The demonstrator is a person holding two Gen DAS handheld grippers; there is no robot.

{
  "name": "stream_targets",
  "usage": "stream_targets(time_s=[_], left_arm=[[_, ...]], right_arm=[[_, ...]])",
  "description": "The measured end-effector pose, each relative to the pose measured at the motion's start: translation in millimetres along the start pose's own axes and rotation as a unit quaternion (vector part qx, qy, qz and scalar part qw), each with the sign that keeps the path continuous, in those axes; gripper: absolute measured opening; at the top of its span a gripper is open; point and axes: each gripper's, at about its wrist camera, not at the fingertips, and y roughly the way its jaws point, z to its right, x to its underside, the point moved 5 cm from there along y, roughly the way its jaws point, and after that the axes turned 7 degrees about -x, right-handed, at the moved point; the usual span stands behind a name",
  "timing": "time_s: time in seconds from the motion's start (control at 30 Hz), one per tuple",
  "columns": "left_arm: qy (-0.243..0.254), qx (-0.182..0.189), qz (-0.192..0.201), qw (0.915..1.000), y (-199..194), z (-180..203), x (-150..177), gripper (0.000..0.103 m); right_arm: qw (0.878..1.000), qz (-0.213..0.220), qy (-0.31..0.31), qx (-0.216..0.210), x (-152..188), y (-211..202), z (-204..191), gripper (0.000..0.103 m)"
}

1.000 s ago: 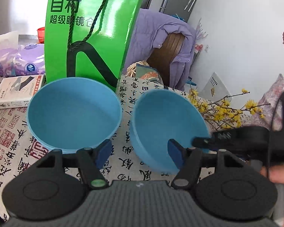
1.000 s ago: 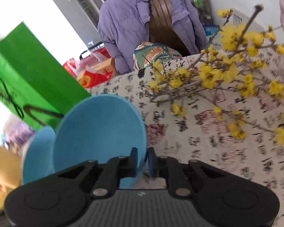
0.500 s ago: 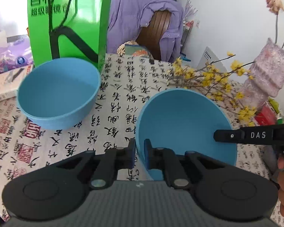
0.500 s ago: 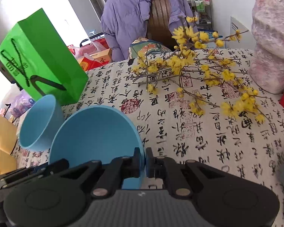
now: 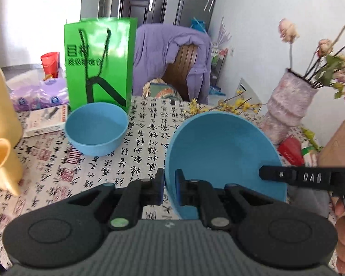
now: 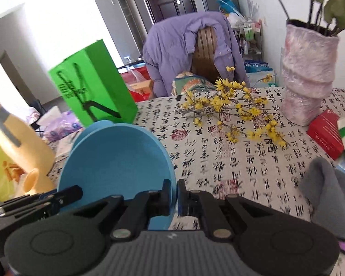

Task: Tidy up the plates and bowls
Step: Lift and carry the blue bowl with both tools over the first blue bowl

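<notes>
A blue bowl [image 5: 223,156] hangs tilted above the calligraphy tablecloth, held from both sides. My left gripper [image 5: 169,184] is shut on its left rim. My right gripper [image 6: 174,191] is shut on the opposite rim of the same bowl [image 6: 117,161]. In the left wrist view the right gripper [image 5: 264,173] reaches in from the right edge, with a hand below it. The left gripper [image 6: 76,191] shows at the lower left of the right wrist view. A second blue bowl [image 5: 96,126] stands upright on the cloth in front of the green bag; only its rim [image 6: 101,122] peeks out in the right wrist view.
A green paper bag [image 5: 100,62] stands at the back. A yellow pitcher [image 6: 18,138] and yellow cup [image 5: 2,161] are at the left. A pink vase [image 6: 308,76], a yellow flower branch [image 6: 230,108] and a red box [image 6: 326,133] sit at the right. A grey cloth [image 6: 326,188] lies near right.
The left gripper went from open to shut on the bowl's rim. Both grippers then rose and drew back, carrying that bowl away from the second bowl.
</notes>
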Motion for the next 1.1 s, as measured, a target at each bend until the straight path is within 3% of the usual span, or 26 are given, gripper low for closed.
stream_targets(time_s=[0.17, 0.37, 0.73, 1.1], left_arm=[[0.003, -0.001, 0.018, 0.9998, -49.4, 8.1, 31.3, 0.010], [-0.010, 0.021, -0.003, 0.9997, -85.0, 18.8, 81.0, 0.010], [0.023, 0.045, -0.021, 0.9985, -133.7, 33.3, 165.4, 0.010], [0.005, 0.048, -0.005, 0.9988, -167.9, 12.9, 172.9, 0.010]], right_arm=[[1.000, 0.014, -0.013, -0.005, 33.7, -45.7, -11.2, 0.006], [1.000, 0.017, -0.015, -0.001, 86.9, -92.8, -6.4, 0.006], [1.000, -0.010, -0.009, 0.000, 183.9, -143.5, 7.8, 0.008], [1.000, -0.001, -0.024, -0.019, 204.9, -167.6, -9.7, 0.008]])
